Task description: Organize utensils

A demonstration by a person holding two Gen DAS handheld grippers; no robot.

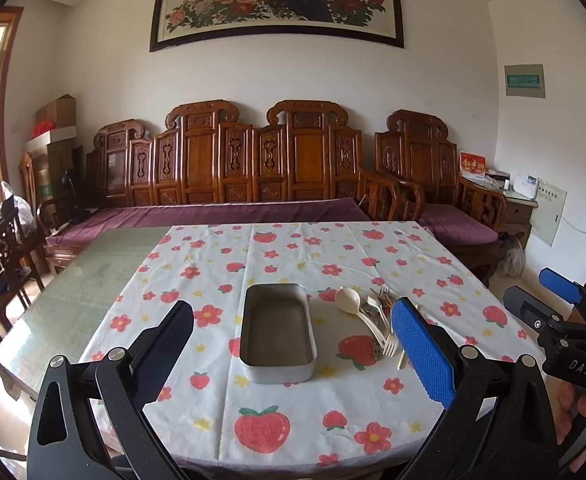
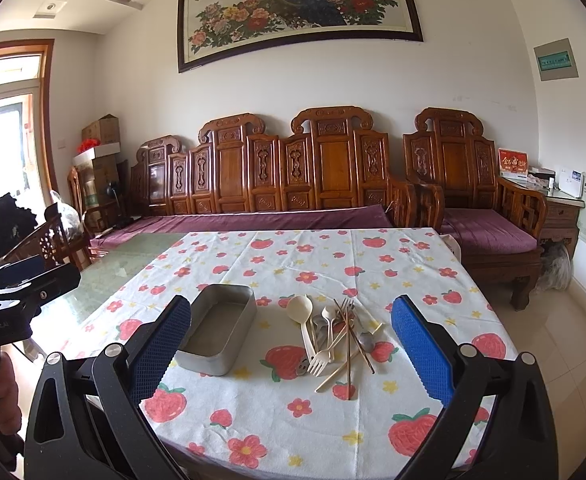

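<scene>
A rectangular metal tin lies empty on the strawberry-print tablecloth. To its right is a loose pile of utensils: a cream ladle, a cream fork, metal spoons, a metal fork and brown chopsticks. My left gripper hangs open above the tin's near end, holding nothing. My right gripper is open above the near side of the pile, also holding nothing. Each gripper shows at the edge of the other's view.
The cloth covers the right part of a glass-topped table; bare glass lies to the left. A carved wooden sofa with purple cushions stands behind, wooden chairs at the left. A hand holds the right gripper's handle.
</scene>
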